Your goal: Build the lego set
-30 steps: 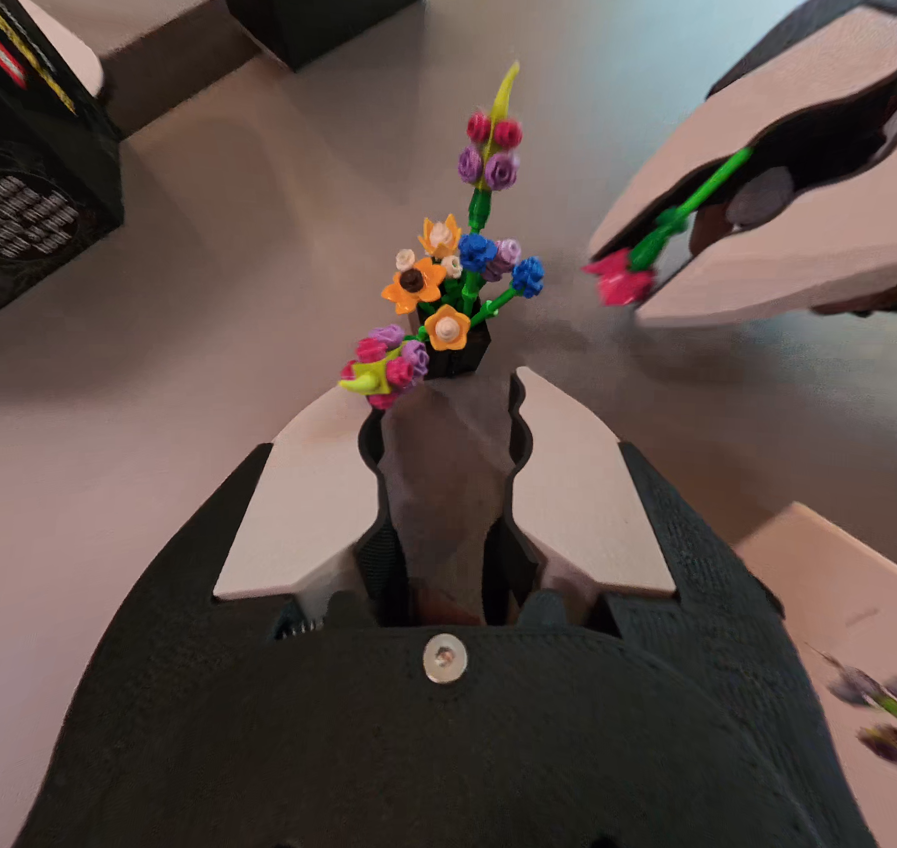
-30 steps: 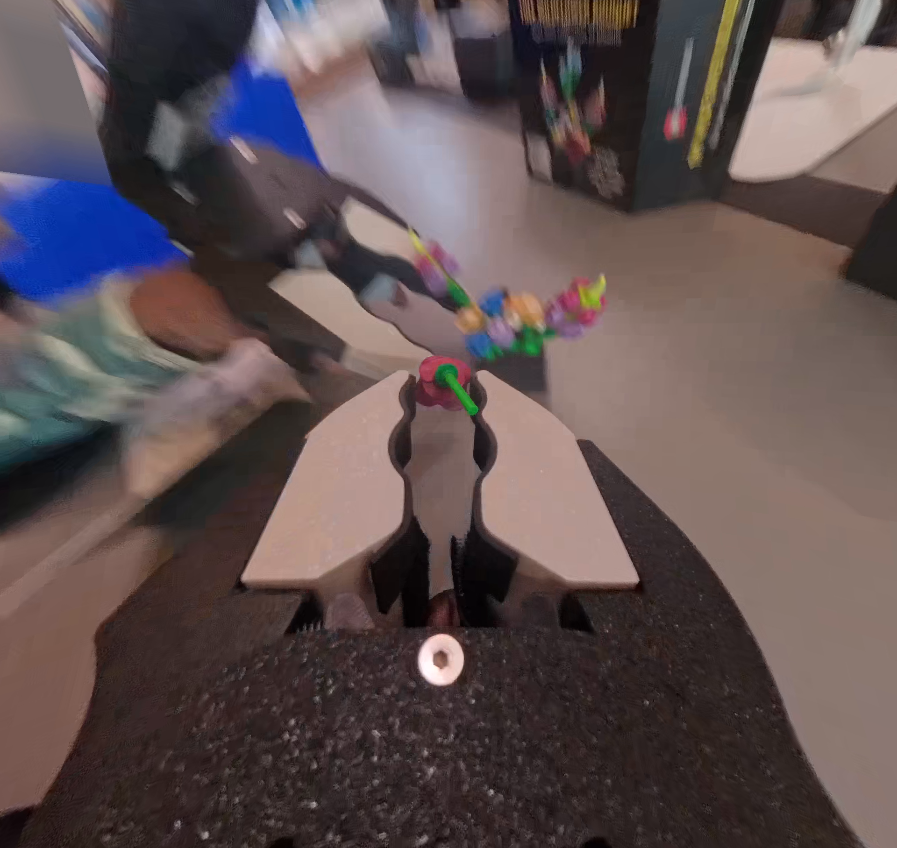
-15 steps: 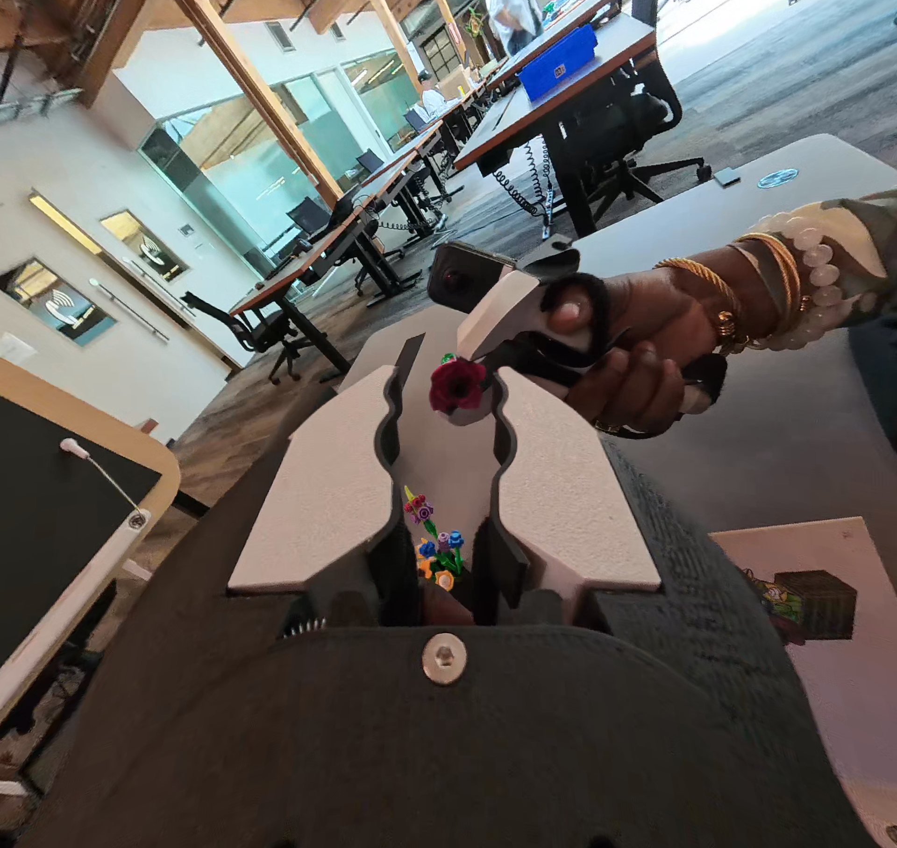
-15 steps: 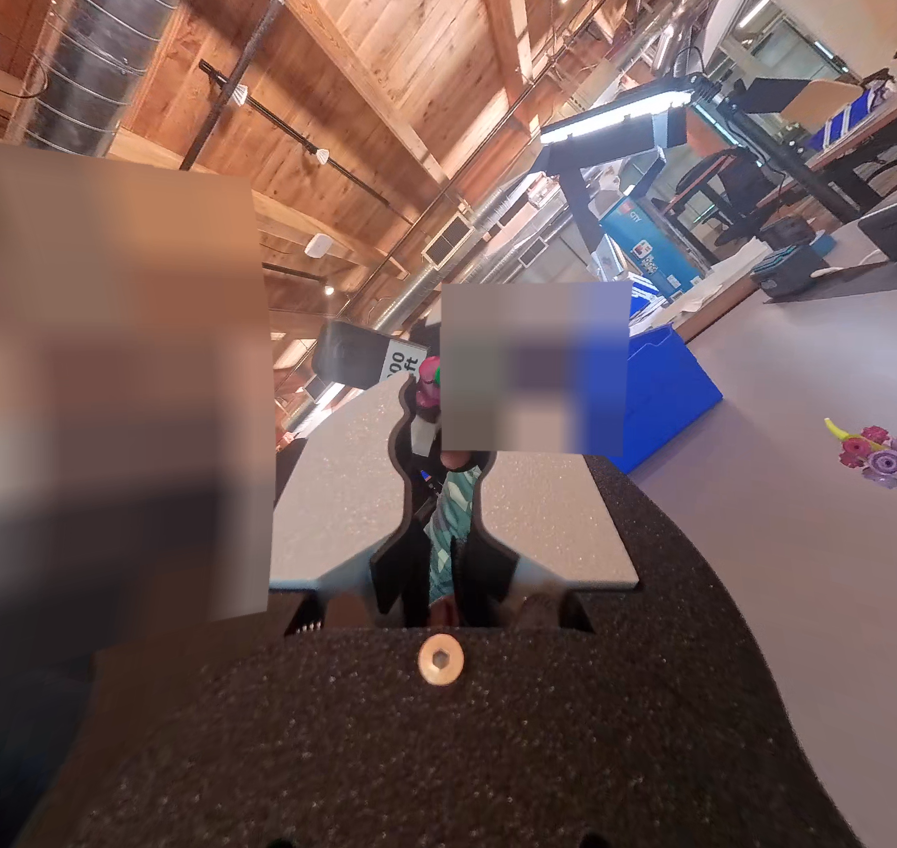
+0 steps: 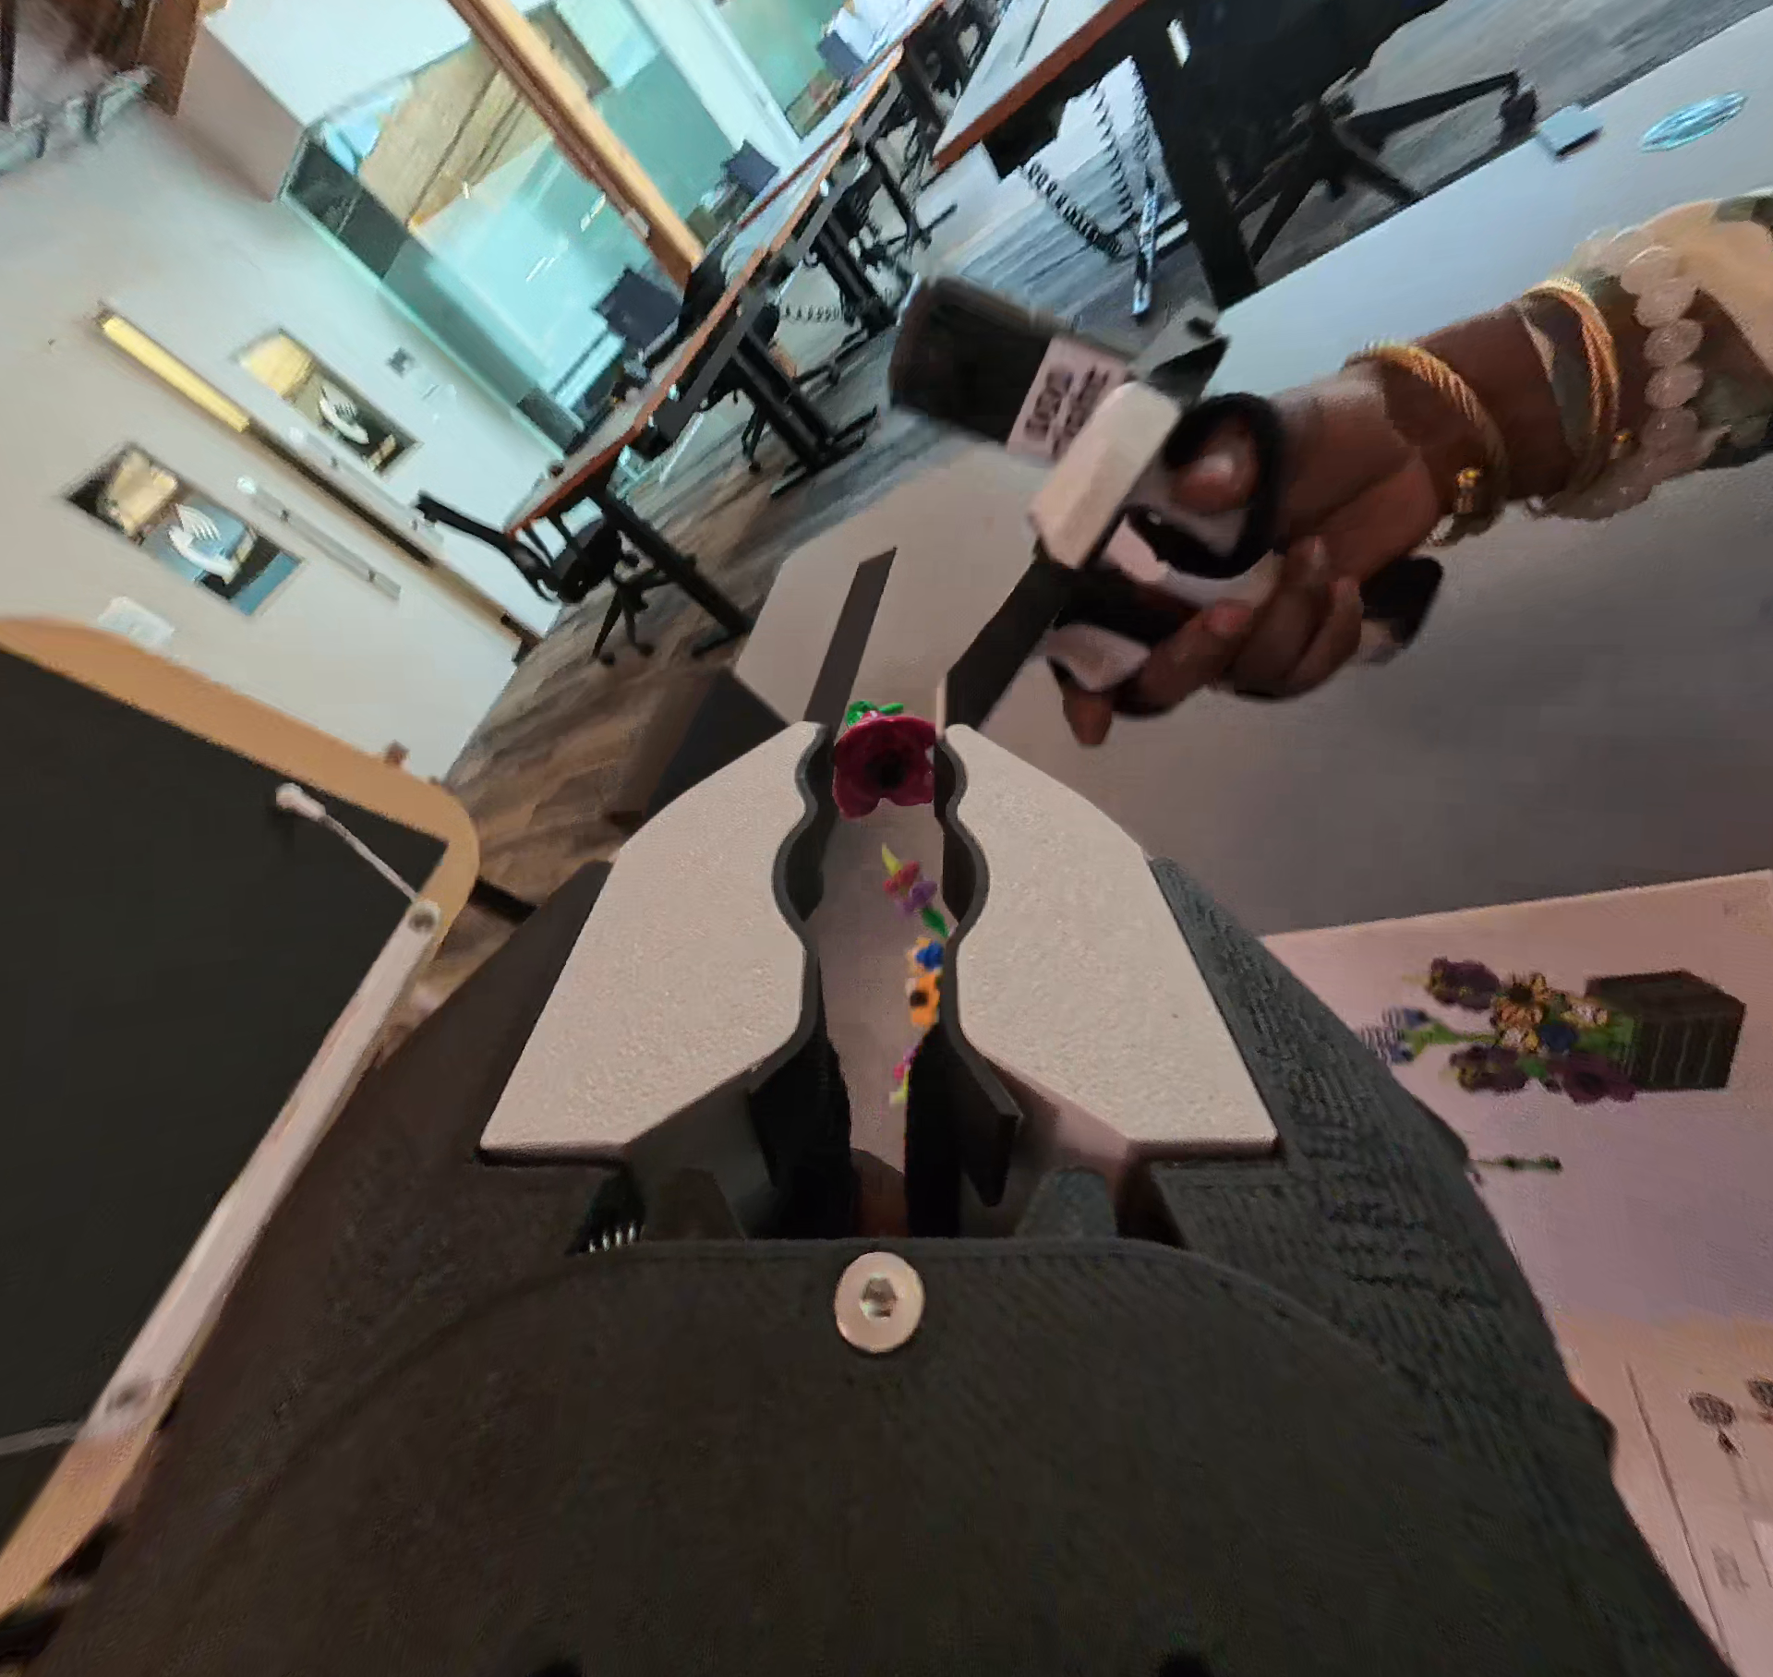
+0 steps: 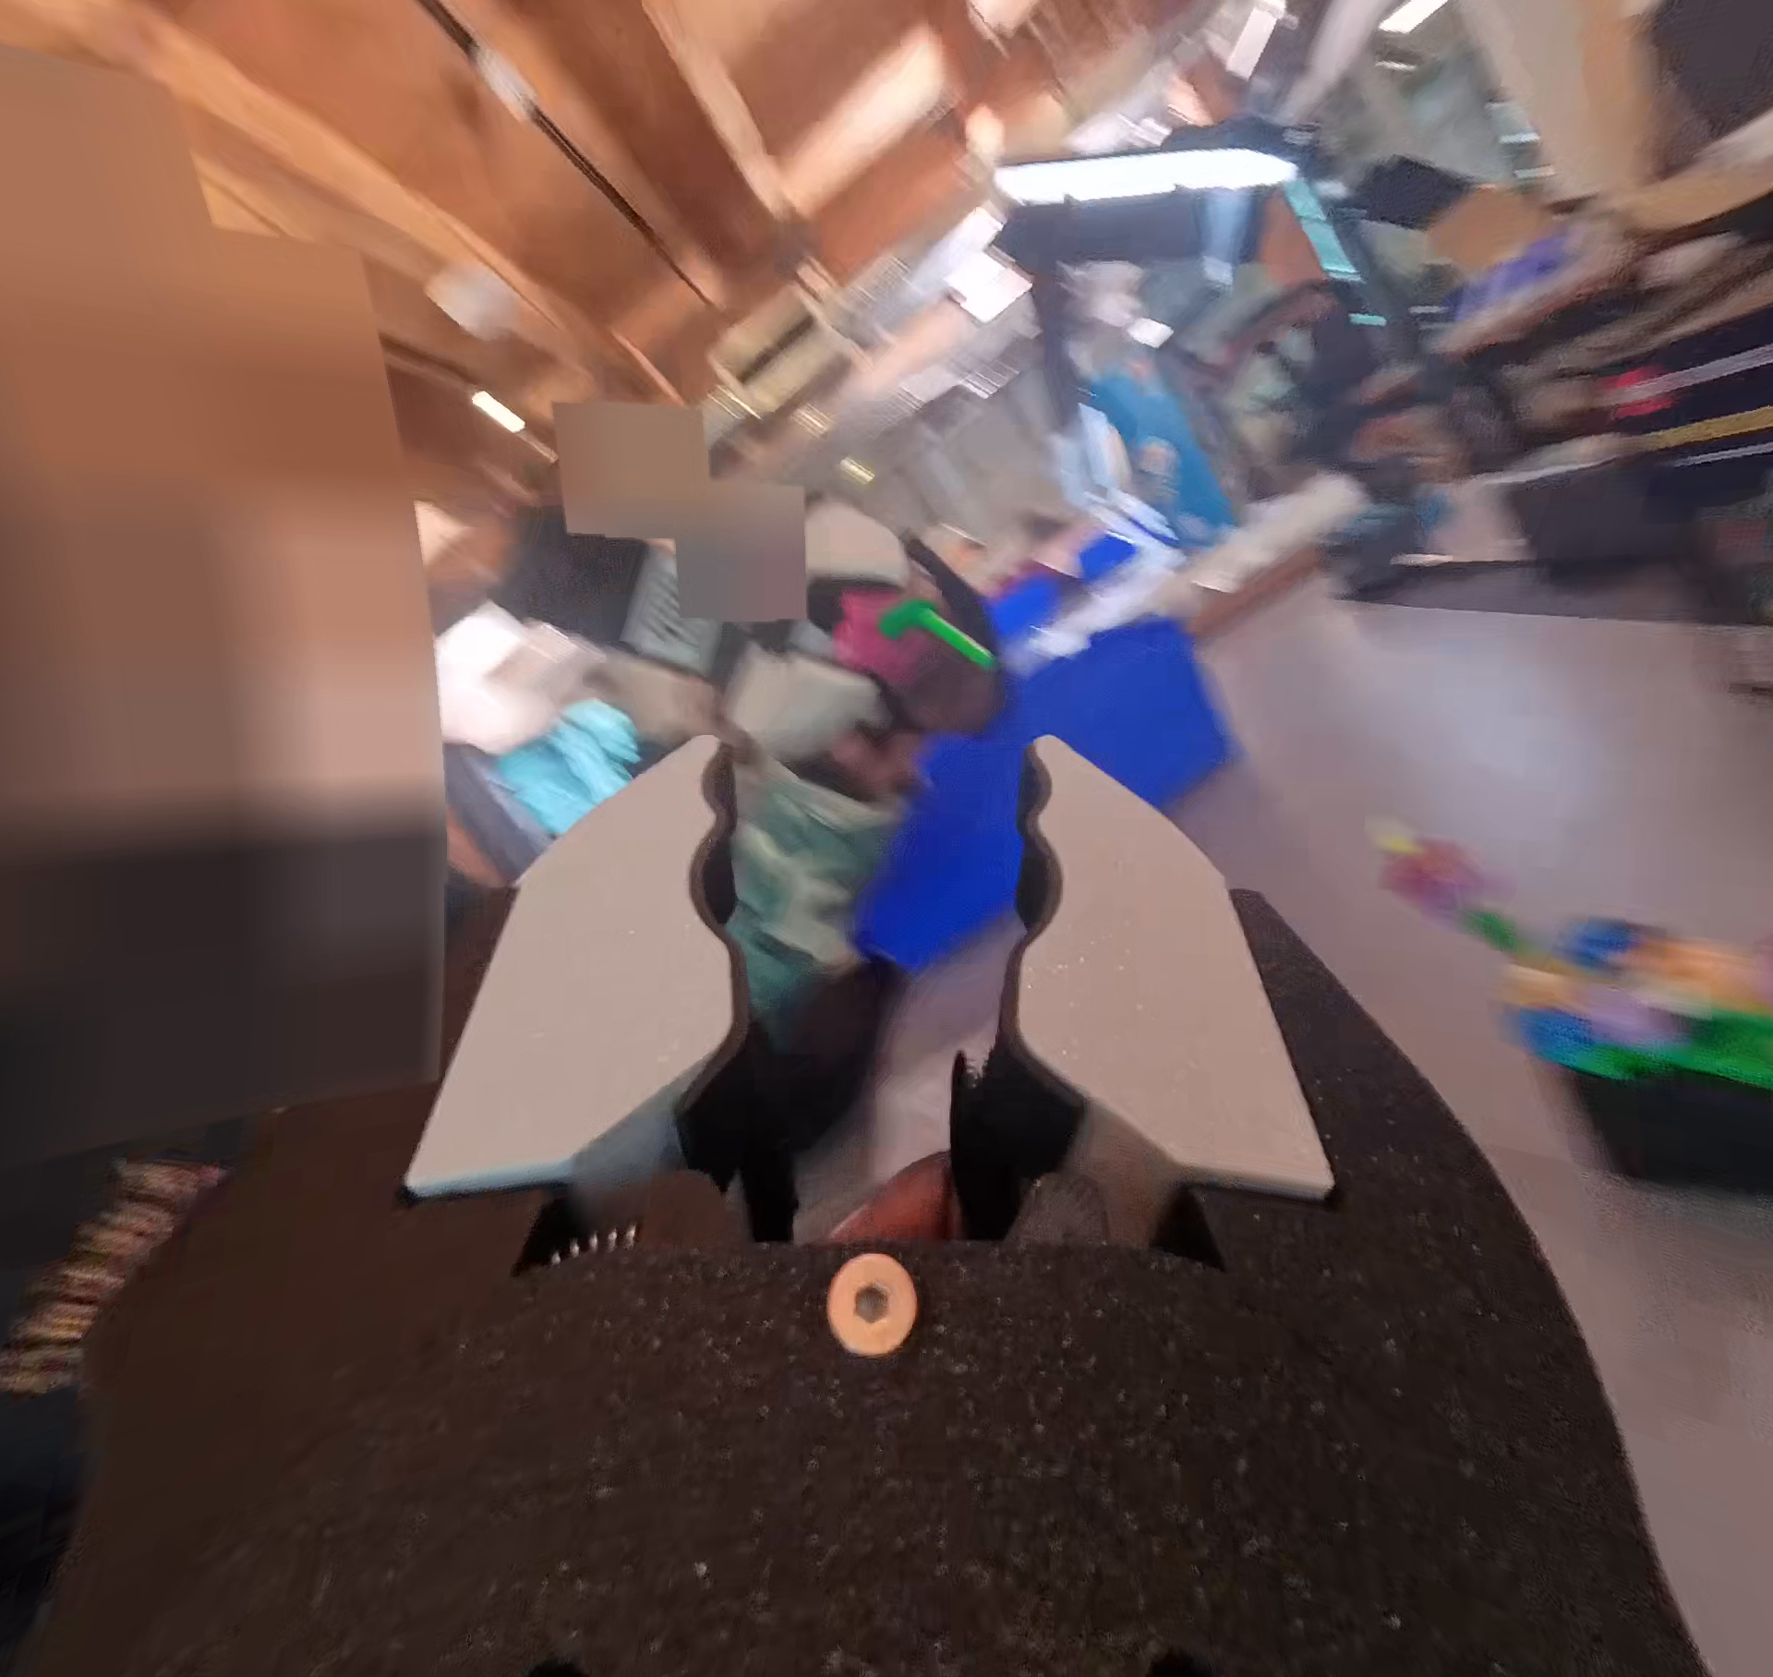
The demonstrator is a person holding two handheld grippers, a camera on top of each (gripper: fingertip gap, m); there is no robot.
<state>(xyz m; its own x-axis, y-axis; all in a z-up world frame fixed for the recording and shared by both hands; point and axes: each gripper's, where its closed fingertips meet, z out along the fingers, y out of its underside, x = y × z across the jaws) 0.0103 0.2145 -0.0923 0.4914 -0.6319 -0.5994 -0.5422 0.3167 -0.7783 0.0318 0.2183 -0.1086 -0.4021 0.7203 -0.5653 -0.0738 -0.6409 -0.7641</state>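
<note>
Red flower (image 5: 883, 767) pinched between left tongs' (image 5: 881, 748) tips.

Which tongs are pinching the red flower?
The left tongs: their tips are closed on the red flower. The right tongs are open, with nothing held between them.

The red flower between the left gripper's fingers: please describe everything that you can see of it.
The red flower is a small plastic piece, dark red to pink, with cupped petals around a dark centre that faces the left wrist camera. A bit of bright green shows behind its top; in the right wrist view a green stem sticks out from it. It sits between the fingertips of the left gripper, which are shut on it and hold it above the table. The right gripper is open and apart from it.
</note>
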